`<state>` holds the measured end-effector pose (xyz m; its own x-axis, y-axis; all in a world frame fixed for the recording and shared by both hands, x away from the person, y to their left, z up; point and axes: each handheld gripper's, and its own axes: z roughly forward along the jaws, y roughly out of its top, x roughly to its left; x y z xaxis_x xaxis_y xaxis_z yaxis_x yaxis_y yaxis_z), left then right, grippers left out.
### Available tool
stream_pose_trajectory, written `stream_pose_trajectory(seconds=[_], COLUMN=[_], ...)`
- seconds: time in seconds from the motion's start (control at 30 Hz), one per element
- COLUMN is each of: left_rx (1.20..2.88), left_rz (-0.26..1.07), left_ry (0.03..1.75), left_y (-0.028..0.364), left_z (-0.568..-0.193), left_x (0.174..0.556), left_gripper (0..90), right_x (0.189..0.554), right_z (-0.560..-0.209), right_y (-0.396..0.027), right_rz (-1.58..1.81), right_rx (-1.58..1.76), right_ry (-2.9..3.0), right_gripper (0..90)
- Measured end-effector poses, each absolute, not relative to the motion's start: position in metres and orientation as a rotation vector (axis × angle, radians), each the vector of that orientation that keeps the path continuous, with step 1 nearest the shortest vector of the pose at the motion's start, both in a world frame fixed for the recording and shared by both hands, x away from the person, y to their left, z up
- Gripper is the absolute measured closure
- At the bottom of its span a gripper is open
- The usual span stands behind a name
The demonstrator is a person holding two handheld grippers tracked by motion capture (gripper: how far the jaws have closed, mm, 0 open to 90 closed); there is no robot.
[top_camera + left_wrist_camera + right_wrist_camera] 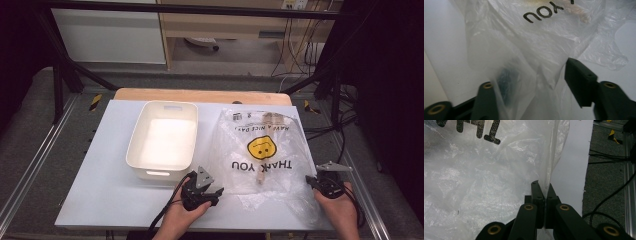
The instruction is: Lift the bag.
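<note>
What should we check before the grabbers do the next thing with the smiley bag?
1. Right gripper pinches the bag's edge: ok, its jaws are shut on the plastic bag.
2. Left gripper has bag film between its jaws: ok, but the jaws stand apart, so there is no grip yet.
3. Something is inside the bag: ok, a pale, stick-like item shows through the film; what it is, cannot tell.
4. White bin is near and free: ok, it sits beside the bag and looks empty.
5. Bag mouth is open: cannot tell.
</note>
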<state>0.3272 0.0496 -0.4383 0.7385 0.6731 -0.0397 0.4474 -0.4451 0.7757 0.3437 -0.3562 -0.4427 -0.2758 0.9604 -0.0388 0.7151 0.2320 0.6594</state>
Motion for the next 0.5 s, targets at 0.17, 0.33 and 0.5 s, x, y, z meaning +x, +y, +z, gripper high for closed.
stream_pose_trajectory(seconds=[0.17,0.33,0.5], left_rx=[2.121,2.136,2.144], left_rz=[0.32,0.313,0.319], left_ry=[0.807,0.811,0.82], left_y=[0.052,0.059,0.064], left_z=[-0.44,-0.442,-0.444], left_x=[0.327,0.329,0.329], left_gripper=[78.3,89.2,89.6], right_x=[0.34,0.336,0.333], right_z=[-0.442,-0.443,-0.444], right_y=[-0.354,-0.354,-0.352], right_rz=[0.758,0.772,0.816], right_rx=[1.532,1.537,1.533], right_ry=[2.085,2.089,2.099], right_gripper=[90.0,90.0,71.3])
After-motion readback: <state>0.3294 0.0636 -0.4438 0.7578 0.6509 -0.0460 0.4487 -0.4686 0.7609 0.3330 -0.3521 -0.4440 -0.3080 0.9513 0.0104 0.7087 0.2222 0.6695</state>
